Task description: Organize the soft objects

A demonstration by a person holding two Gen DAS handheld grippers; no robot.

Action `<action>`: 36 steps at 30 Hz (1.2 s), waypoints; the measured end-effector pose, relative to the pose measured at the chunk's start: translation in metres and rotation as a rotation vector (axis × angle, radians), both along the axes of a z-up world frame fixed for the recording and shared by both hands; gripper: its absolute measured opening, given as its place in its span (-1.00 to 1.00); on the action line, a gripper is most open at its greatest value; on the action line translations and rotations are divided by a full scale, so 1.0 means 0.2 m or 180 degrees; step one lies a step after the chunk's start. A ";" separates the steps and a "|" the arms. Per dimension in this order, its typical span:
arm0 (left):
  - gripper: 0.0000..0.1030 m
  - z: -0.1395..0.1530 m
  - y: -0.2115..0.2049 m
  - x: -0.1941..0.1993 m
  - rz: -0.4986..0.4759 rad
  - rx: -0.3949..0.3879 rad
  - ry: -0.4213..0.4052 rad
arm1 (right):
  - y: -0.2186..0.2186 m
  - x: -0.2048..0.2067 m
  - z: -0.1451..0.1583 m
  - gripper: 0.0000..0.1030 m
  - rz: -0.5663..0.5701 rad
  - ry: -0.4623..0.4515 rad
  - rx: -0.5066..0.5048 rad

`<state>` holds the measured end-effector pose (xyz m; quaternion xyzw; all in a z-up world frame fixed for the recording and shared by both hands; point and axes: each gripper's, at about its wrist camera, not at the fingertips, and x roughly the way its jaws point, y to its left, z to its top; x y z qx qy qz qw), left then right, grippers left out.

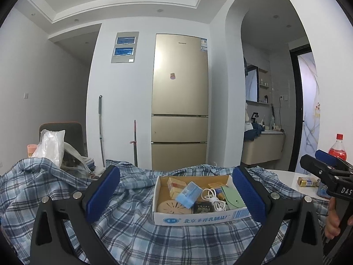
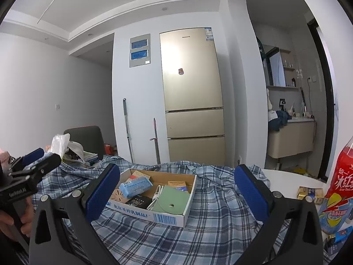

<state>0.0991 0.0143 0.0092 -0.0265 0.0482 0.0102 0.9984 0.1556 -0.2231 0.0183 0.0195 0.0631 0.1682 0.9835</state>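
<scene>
A blue and white plaid shirt (image 1: 132,227) lies spread and rumpled over the table; it also shows in the right wrist view (image 2: 209,216). A shallow cardboard box (image 1: 198,217) with small items sits on top of it, also seen in the right wrist view (image 2: 167,217). My left gripper (image 1: 175,195) is open and empty, held above the shirt in front of the box. My right gripper (image 2: 176,192) is open and empty, above the shirt, with the box between and beyond its fingers. Each gripper shows at the edge of the other's view.
A red ice tea bottle (image 2: 339,187) and small packets (image 2: 308,193) stand on the white table (image 2: 284,178) at the right. A plastic bag (image 1: 51,146) and a grey chair (image 1: 68,137) are at the far left. A gold fridge (image 1: 179,101) stands behind.
</scene>
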 end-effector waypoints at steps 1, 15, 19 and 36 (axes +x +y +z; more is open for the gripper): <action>1.00 0.00 0.00 0.00 -0.0009 0.0006 -0.0005 | 0.00 0.00 0.00 1.00 -0.0001 -0.0015 -0.0001; 1.00 0.00 -0.03 -0.01 -0.0019 0.0071 -0.0017 | -0.01 0.00 0.01 1.00 -0.0048 -0.0019 0.0024; 1.00 0.00 -0.03 -0.02 -0.0025 0.0073 -0.0055 | 0.00 -0.01 0.01 1.00 -0.0045 -0.0028 0.0017; 1.00 -0.03 -0.03 0.02 -0.0031 0.0038 -0.0016 | -0.02 -0.02 0.02 1.00 -0.0052 -0.0054 0.0037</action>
